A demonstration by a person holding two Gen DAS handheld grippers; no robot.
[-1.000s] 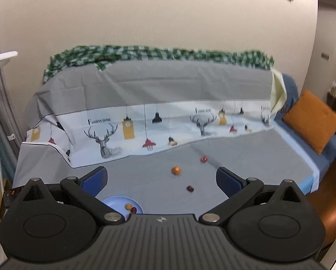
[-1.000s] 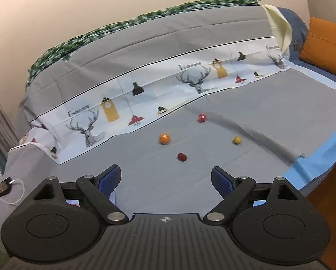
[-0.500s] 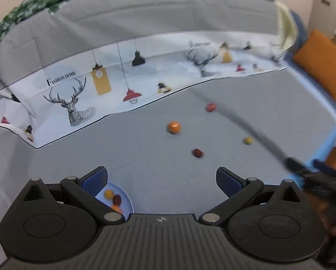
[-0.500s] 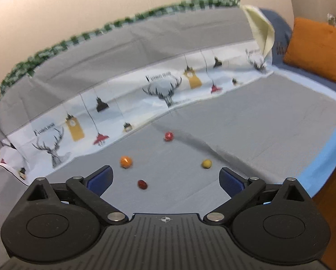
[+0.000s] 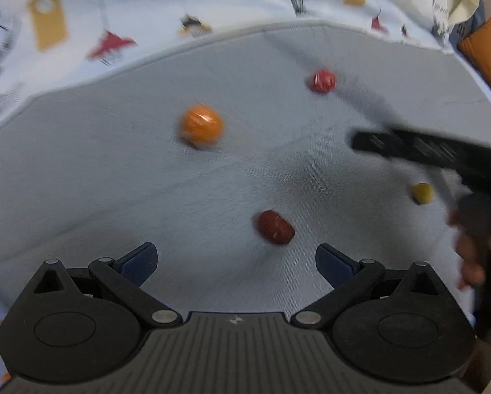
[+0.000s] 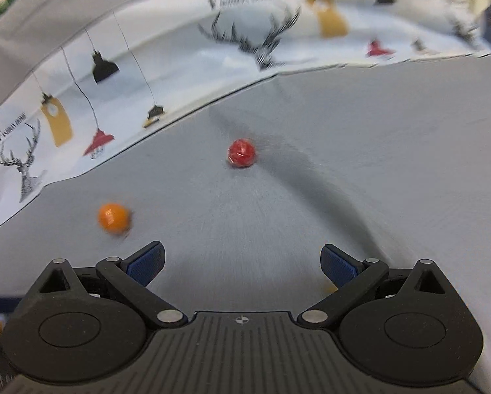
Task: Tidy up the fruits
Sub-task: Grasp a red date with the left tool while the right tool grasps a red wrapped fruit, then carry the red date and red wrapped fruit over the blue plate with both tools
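Four small fruits lie apart on the grey cloth (image 5: 81,180): an orange fruit (image 5: 201,127), a red fruit (image 5: 323,80), a dark red fruit (image 5: 275,227) and a yellow fruit (image 5: 422,193). My left gripper (image 5: 235,262) hangs over them, jaws spread and empty, the dark red fruit nearest. My right gripper (image 6: 242,262) is spread wide too, gripping nothing.

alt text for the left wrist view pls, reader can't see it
Open left gripper above a grey sheet, nothing between its fingers. Four loose fruits lie ahead: orange, bright red, dark red, small yellow. The right gripper reaches in from the right, blurred.
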